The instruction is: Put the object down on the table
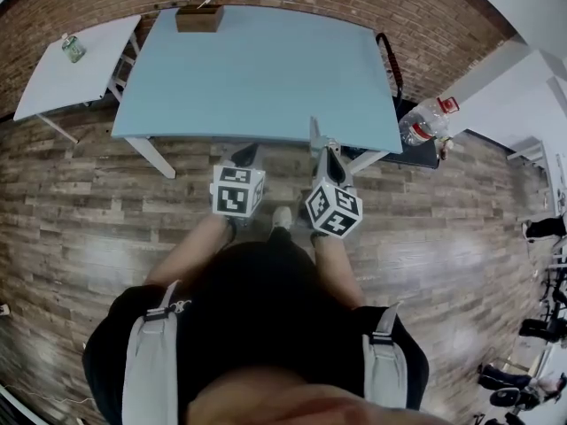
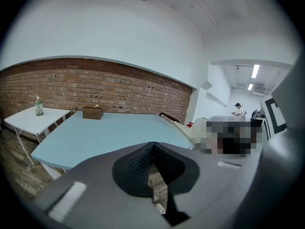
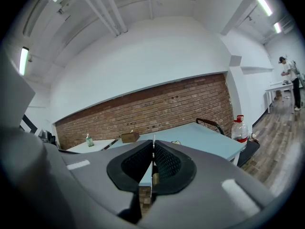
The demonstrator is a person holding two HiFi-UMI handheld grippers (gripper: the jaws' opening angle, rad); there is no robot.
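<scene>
Thin sheet [image 3: 153, 149] in right tool [image 3: 152, 142] (barely visible overhead).

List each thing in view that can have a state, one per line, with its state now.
Left gripper: fingers together, nothing between them.
Right gripper: shut on a thin flat piece, held on edge at the near edge of the blue table.
Brown box: upright at the table's far edge.
Small bottle: upright on the white side table.
Large water bottle: upright, red cap on.

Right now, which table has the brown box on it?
The light blue table, box at its far edge; the white table to its left holds a small bottle.
</scene>
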